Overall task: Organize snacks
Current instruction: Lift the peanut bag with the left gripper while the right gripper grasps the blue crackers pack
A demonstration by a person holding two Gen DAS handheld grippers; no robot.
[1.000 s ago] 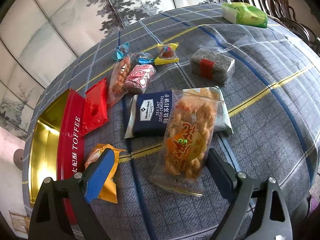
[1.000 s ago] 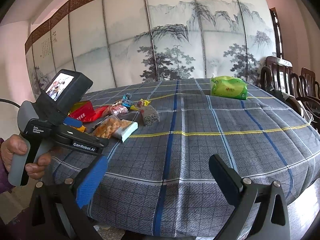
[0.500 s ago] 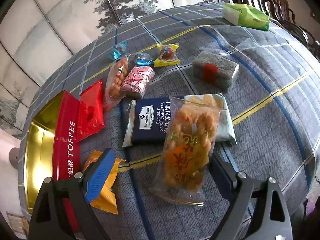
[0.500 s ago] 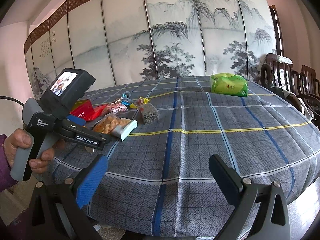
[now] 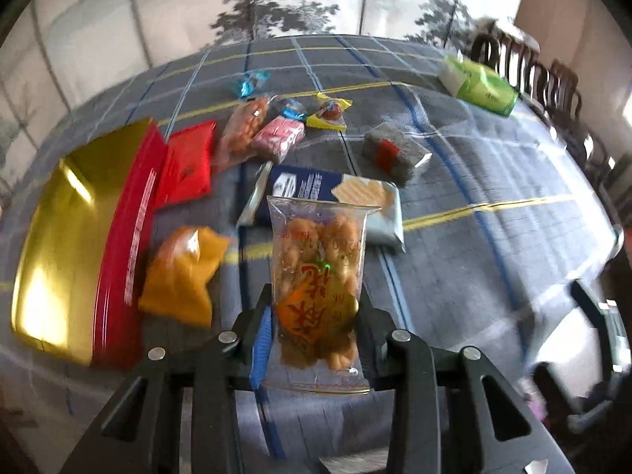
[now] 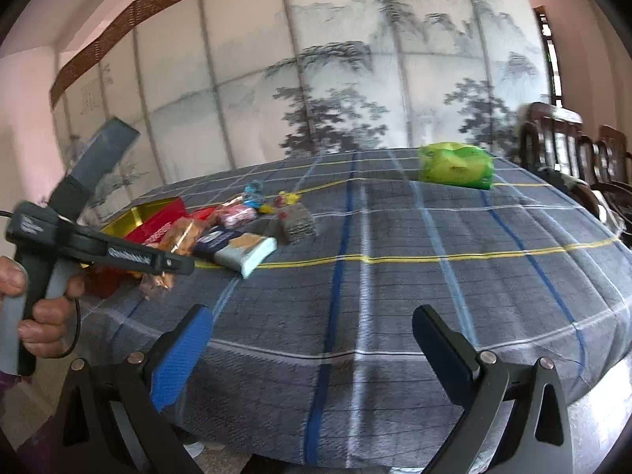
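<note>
A clear bag of fried dough twists (image 5: 320, 260) with orange print hangs between the fingers of my left gripper (image 5: 316, 312). The jaws are closing and the pads press on its lower half; it is lifted above the navy cracker pack (image 5: 300, 189). To the left stands an open red toffee tin (image 5: 126, 245) with a gold inside. In the right wrist view a hand (image 6: 39, 308) holds the left gripper beside the bag (image 6: 183, 235). My right gripper (image 6: 310, 324) stands open over the near table edge, with nothing between its fingers.
An orange packet (image 5: 181, 272), a red packet (image 5: 185, 166), a peanut bag (image 5: 241, 130), a pink packet (image 5: 278, 138), small candies (image 5: 330, 114) and a grey pack with a red band (image 5: 395, 154) lie on the plaid cloth. A green tissue pack (image 5: 478, 87) sits far right, near wooden chairs (image 6: 572, 158).
The left jaws have closed from wide open onto the twist bag and raised it off the cracker pack, and the gripper has rolled. The right gripper has stayed put.
</note>
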